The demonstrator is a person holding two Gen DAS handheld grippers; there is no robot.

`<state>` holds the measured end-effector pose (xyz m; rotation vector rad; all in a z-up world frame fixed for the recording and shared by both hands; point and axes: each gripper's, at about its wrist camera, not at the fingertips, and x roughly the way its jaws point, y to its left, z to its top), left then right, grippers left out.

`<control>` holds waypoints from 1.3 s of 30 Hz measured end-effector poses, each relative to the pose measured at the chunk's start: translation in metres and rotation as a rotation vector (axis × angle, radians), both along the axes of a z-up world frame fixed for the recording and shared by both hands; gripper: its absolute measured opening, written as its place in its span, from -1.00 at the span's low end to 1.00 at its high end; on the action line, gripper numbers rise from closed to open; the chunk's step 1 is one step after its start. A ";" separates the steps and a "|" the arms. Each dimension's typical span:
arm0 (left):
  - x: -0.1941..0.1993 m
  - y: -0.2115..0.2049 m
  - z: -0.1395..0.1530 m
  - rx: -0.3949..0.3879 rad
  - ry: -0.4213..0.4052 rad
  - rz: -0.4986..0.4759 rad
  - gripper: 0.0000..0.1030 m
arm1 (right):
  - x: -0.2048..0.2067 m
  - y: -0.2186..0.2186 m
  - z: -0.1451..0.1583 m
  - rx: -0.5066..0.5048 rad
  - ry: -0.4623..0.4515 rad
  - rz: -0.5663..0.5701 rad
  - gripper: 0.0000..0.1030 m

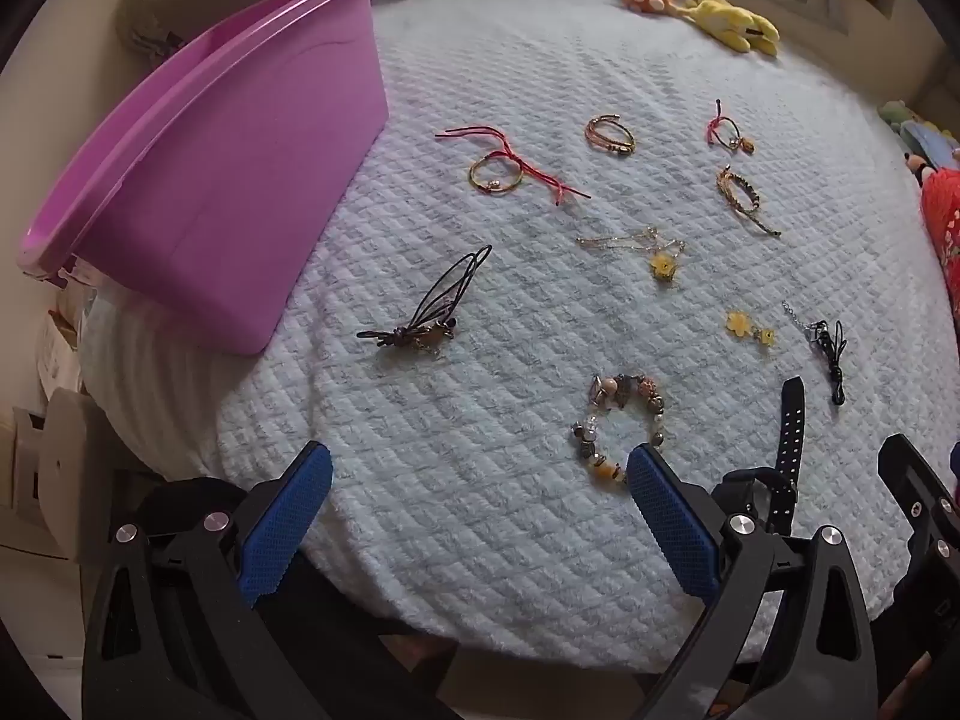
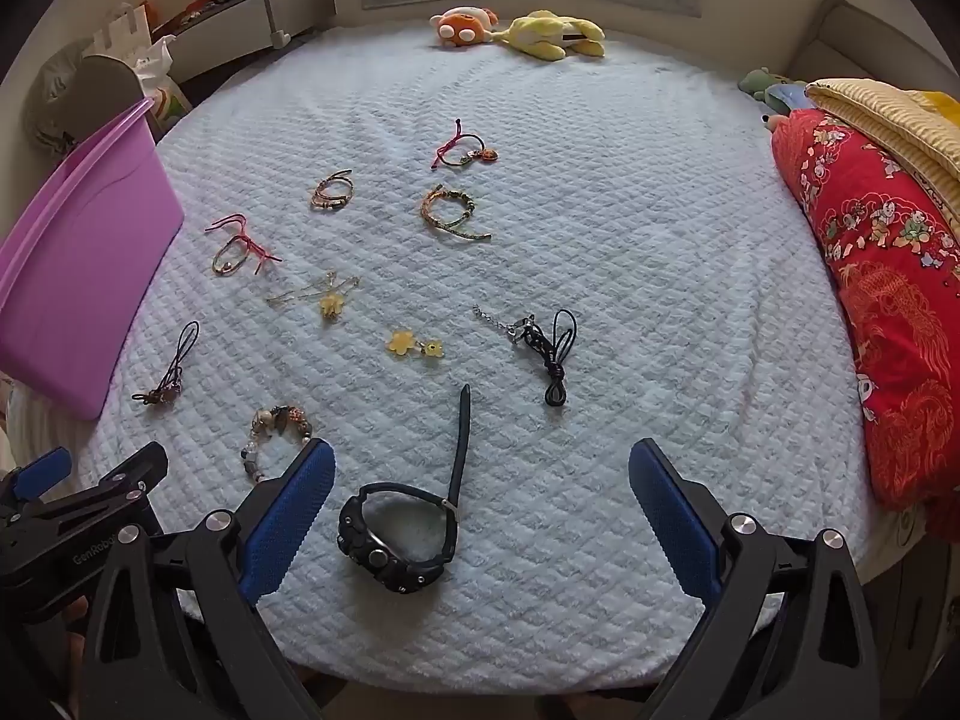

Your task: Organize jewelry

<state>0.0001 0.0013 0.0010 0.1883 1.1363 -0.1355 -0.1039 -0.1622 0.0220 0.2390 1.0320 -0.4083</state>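
Both tongs, left tongs (image 1: 480, 480) and right tongs (image 2: 480, 480), are hovering released; the black plastic wristwatch (image 2: 396, 531) is lying on the bed, awaiting transfer into the purple plastic tub (image 1: 228, 180).

Each tool is black plastic with two fingers faced in blue, finely ribbed pads. The left tool (image 1: 480, 501) shows round silver screw heads at its finger pivots and triangular cut-outs in its black arms. The right tool (image 2: 480, 501) has the same build. White "GenRobot" lettering shows on the left tool's body in the right wrist view.
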 end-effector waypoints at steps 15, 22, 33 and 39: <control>0.003 -0.006 -0.001 0.021 0.001 -0.007 0.88 | 0.000 0.000 0.000 0.002 0.002 0.000 0.82; 0.001 -0.006 -0.002 0.020 0.000 -0.008 0.88 | 0.001 0.000 -0.002 0.004 0.002 -0.001 0.83; -0.002 -0.007 -0.001 0.022 -0.005 -0.026 0.88 | 0.000 0.000 0.000 0.001 0.001 0.001 0.83; -0.003 -0.008 0.000 0.023 -0.009 -0.025 0.88 | 0.000 0.000 0.000 0.001 0.001 0.000 0.82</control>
